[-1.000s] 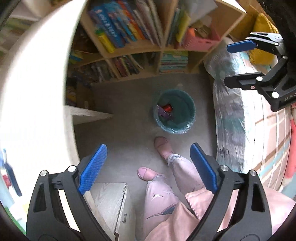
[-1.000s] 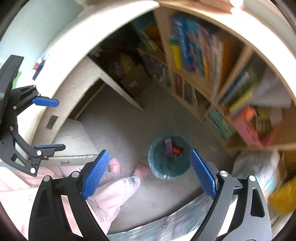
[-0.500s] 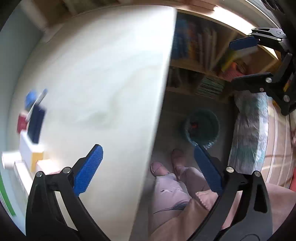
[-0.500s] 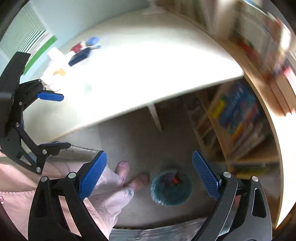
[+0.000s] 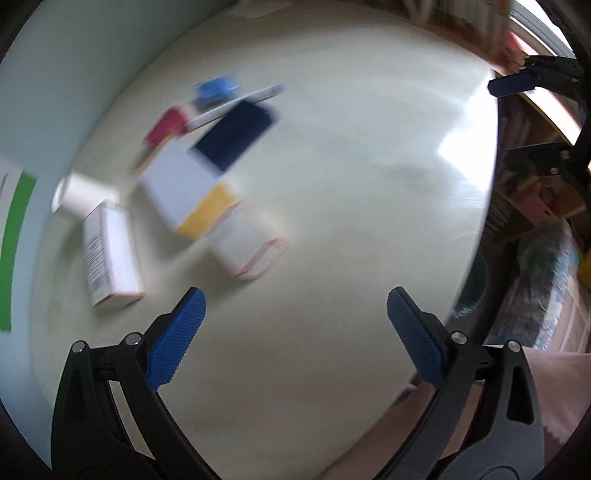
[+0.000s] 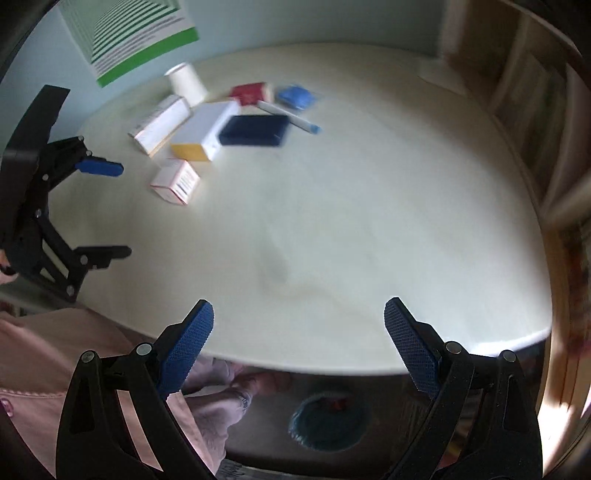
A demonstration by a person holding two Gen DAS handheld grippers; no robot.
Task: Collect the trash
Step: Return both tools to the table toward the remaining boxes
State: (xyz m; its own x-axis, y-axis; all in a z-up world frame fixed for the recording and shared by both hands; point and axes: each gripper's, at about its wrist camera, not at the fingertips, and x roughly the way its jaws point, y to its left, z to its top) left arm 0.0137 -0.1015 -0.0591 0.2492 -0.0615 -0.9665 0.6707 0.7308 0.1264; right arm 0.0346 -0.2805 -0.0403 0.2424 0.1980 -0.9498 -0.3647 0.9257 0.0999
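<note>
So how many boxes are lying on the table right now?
5 boxes, clustered at the table's far left: a long white box by the paper cup, a white-and-yellow box, a dark blue box, a small red-trimmed box and a red box. Blur may hide others.

The pale cream, round-edged counter [image 6: 369,206] fills most of both views. On the light blue-green wall behind it hangs a white poster with green stripes and a green border [image 6: 136,33]. Wooden bookshelves [image 6: 532,110] stand to the counter's right, their contents blurred. Below the counter's near edge lie grey carpeted floor [image 6: 388,391] and the person's pink trouser leg [image 6: 33,354], with pink-slippered feet [image 6: 258,380] beside it.
</note>
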